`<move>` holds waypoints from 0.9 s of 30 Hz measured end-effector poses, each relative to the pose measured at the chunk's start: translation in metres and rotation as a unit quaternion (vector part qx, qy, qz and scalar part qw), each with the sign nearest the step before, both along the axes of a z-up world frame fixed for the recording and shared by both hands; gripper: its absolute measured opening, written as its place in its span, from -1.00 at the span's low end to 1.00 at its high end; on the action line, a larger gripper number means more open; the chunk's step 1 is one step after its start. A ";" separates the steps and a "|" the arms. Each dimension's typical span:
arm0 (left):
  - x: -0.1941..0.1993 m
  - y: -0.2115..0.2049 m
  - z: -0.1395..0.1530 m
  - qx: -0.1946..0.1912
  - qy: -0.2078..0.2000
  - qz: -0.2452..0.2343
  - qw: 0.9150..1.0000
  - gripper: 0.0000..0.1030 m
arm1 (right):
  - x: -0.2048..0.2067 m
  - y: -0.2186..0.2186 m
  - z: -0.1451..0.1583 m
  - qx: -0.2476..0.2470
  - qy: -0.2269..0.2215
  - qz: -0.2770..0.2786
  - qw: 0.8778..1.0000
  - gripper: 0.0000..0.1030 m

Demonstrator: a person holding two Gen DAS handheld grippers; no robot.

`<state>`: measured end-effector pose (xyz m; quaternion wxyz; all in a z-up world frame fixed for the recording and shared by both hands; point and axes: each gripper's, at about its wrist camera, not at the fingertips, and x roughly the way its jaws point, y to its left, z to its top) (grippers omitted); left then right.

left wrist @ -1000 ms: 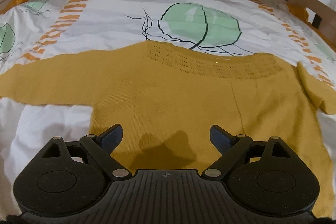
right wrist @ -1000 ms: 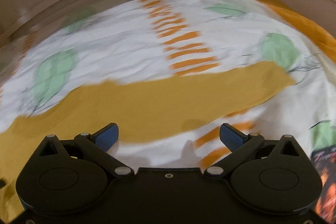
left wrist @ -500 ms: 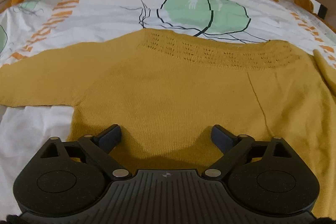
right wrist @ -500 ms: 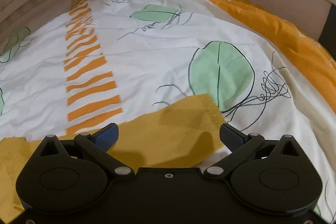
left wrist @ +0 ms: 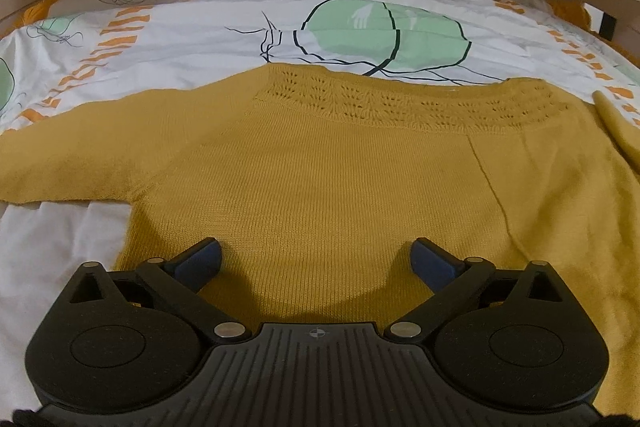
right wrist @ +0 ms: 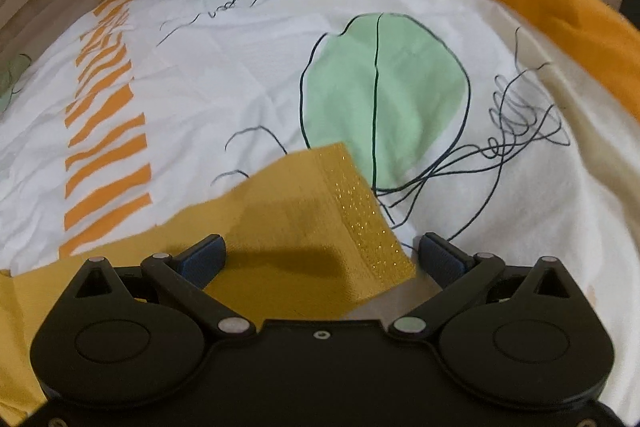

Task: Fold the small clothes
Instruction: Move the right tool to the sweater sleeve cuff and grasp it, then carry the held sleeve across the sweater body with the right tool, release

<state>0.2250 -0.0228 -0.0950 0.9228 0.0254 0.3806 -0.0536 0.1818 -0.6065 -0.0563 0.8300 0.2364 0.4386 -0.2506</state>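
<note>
The left gripper [left wrist: 316, 259], its jaws just opened wide, hovers over the yellow sweater's [left wrist: 320, 179] hem on the bed [left wrist: 200, 39]. The right gripper [right wrist: 322, 255], also spread open, straddles the sleeve cuff [right wrist: 360, 211].

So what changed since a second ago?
The right tool swept along the yellow sweater's sleeve to its cuff, jaws open around it. The left tool dropped closer over the sweater, jaws just opening wider. Nothing grabbed. The sweater stayed flat on the bedsheet.
</note>
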 end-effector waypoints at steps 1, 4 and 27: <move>0.000 0.000 0.000 0.000 0.000 0.000 1.000 1.00 | -0.001 0.000 -0.001 0.000 -0.002 0.003 1.000 1.00; 0.000 -0.001 -0.001 0.001 -0.001 0.001 1.000 1.00 | -0.003 -0.004 -0.001 0.014 -0.011 0.003 1.000 1.00; -0.001 -0.001 -0.002 0.003 -0.004 0.001 1.000 1.00 | -0.013 0.032 0.057 -0.043 -0.037 0.029 0.998 -0.67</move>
